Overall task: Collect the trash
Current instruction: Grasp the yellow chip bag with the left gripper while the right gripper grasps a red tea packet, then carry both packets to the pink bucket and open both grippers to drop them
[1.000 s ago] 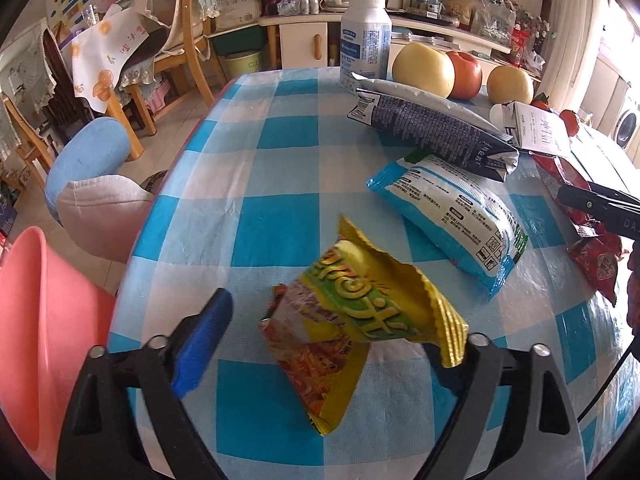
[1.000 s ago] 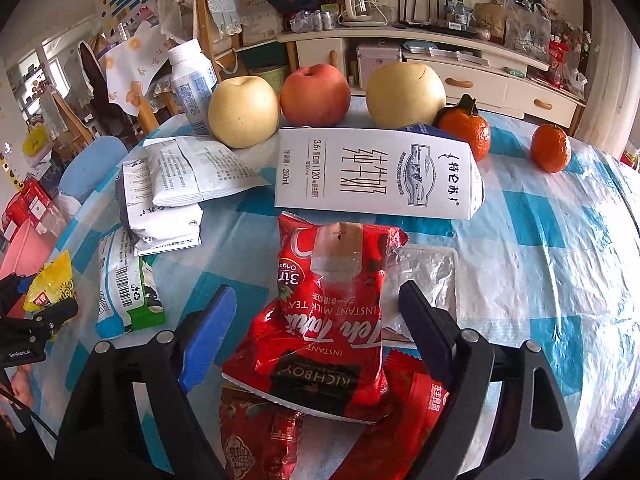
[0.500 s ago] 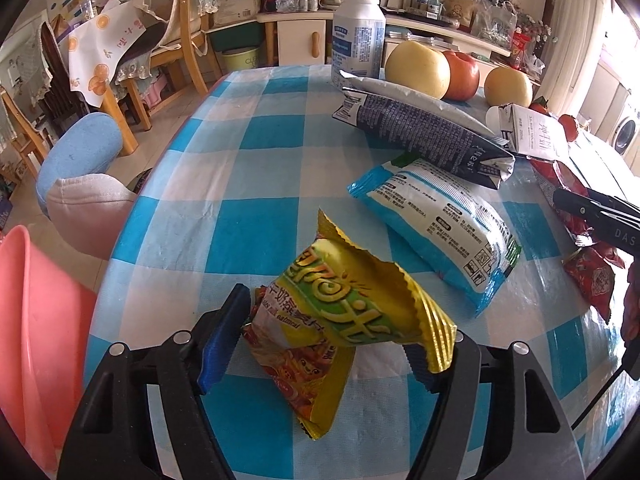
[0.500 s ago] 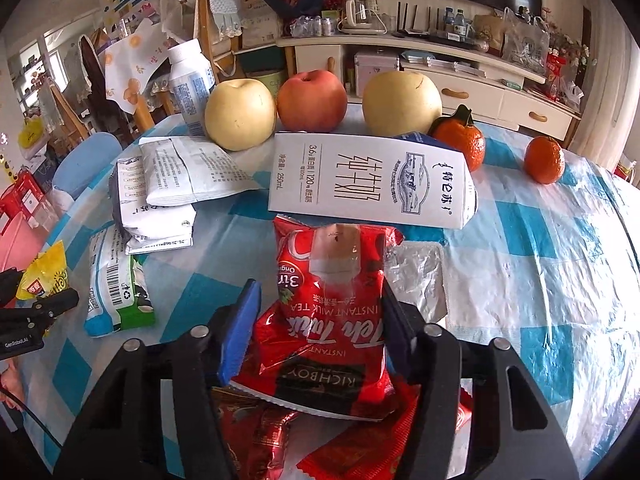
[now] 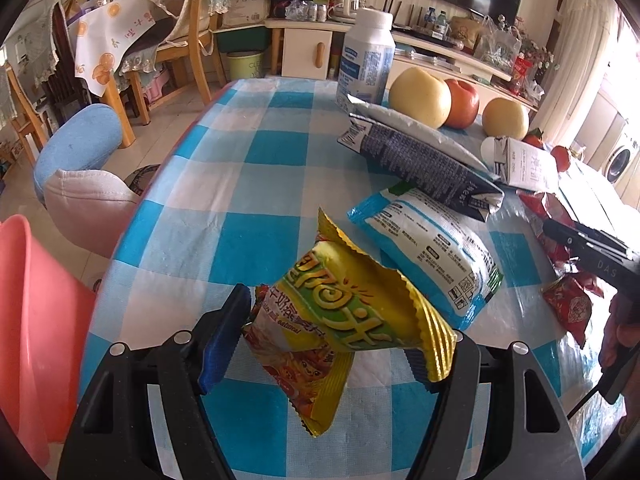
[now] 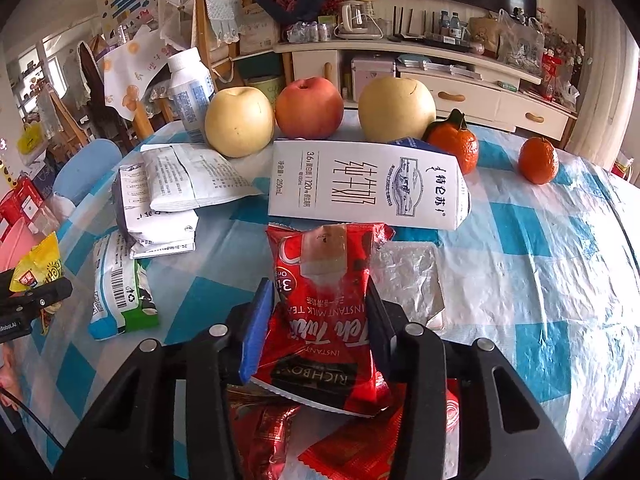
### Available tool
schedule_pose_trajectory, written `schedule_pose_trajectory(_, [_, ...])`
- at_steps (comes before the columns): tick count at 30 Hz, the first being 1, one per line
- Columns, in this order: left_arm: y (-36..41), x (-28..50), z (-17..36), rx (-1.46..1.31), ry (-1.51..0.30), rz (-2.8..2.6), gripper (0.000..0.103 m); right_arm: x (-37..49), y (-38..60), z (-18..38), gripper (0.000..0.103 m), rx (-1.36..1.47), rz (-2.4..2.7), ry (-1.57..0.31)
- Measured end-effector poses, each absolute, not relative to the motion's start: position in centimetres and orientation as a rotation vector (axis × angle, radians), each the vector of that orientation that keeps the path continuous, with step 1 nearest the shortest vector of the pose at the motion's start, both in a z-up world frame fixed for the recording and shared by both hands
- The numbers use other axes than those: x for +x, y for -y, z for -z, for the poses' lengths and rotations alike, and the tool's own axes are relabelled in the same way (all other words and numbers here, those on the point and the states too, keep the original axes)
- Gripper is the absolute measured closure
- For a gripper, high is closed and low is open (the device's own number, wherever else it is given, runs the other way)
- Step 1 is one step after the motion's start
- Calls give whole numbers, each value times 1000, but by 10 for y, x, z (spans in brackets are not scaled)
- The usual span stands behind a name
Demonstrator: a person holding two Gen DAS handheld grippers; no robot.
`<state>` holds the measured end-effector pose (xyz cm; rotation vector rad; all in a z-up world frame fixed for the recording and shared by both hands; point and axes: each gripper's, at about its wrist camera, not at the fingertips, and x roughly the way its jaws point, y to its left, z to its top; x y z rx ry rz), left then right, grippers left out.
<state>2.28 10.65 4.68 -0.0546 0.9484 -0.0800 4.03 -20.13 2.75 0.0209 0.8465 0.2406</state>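
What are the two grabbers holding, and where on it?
The left gripper pinches the yellow wrapper across its middle, lifted off the table. The right gripper squeezes the red packet at its sides, near the bottom half.

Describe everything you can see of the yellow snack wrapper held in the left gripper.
The yellow snack wrapper is a crinkled, glossy foil packet with serrated sealed ends, a green band with yellow lettering, and an orange-red printed lower part. It looks empty or nearly so, folded and creased. The left gripper is shut on it, blue pad pressing its left side, holding it tilted above the blue-and-white checked tablecloth. Whether its lower tip touches the cloth is unclear.
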Motion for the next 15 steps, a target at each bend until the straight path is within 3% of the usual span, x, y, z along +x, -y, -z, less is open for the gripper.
schedule_pose_trajectory(15, [-132,15,-72,-121,-869,50,32,18,186,-54,61,26,-281,-745])
